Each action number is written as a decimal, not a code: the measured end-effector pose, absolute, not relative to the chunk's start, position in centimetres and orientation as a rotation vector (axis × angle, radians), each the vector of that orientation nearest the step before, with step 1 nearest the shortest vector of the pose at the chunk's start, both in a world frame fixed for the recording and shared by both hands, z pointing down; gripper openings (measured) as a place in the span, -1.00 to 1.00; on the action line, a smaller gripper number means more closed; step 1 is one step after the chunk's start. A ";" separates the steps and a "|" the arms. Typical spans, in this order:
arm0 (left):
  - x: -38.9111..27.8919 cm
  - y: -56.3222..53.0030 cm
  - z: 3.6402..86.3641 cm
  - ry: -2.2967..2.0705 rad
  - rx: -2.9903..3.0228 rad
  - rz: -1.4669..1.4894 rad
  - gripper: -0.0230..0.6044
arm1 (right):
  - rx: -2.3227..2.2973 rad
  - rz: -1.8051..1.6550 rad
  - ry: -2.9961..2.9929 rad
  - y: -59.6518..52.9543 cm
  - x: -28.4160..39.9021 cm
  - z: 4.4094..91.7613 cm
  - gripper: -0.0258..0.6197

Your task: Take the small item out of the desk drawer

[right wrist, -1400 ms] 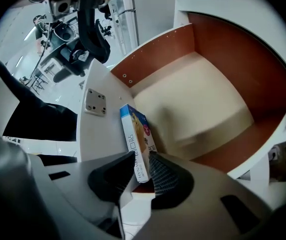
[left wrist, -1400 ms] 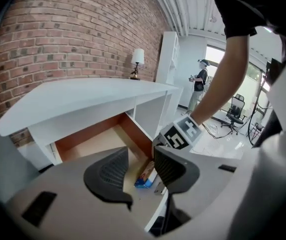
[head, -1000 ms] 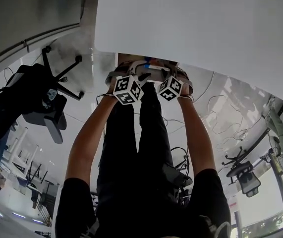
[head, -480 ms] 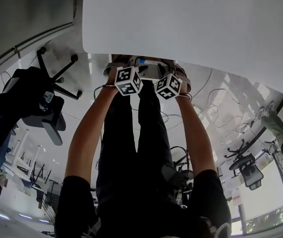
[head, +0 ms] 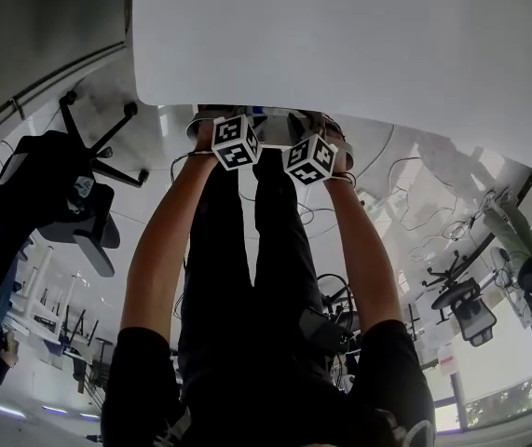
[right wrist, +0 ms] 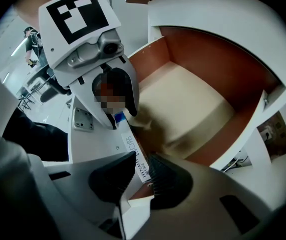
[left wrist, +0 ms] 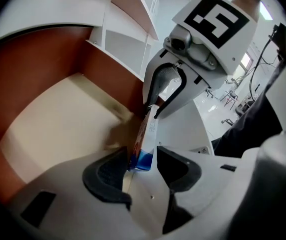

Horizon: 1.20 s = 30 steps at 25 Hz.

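**Hand-held gripper, left** (left wrist: 143,160): jaws closed on the blue end of the small box (left wrist: 148,131), with a pad against each flat face. It points steeply down towards the open drawer (left wrist: 57,119).

**Hand-held gripper, right** (right wrist: 140,165): jaws have just been closing with the printed white end of the same small box between them. Both pads appear to sit against its faces, so this is read as a grip. It stands tip to tip with the left unit, near it.

**Small box:** thin carton, white with red, blue at one end. It spans the two sets of jaws, one end in each, and is tilted. It is held by the drawer's edge, not lying flat on the pale floor. Whether any corner touches the red-brown wall cannot be told.

**Drawer:** pulled out below the white table (head: 340,35); pale floor, red-brown walls.

**Hazards, as judged:**
- Two grips on one light carton. If the hands part or twist out of step, it may crease, or be pulled from the weaker hold.
- Each grip takes only a short end. A slip would drop the carton back into the drawer, or past the drawer's edge to the floor.
- Lifting close to the wall, or up under the table's edge, could snag it.
- Letting go on one side before the other is firm would leave it hanging by one end.
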<state>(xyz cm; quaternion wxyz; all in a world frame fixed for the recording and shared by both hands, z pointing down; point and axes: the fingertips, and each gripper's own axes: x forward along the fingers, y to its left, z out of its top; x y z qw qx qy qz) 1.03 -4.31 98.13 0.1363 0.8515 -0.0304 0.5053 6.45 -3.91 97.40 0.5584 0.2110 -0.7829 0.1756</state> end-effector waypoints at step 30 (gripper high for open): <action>-1.3 -3.5 92.7 -0.187 2.487 1.586 -0.64 | 0.713 0.536 -1.952 -4.7 6.5 88.6 -0.62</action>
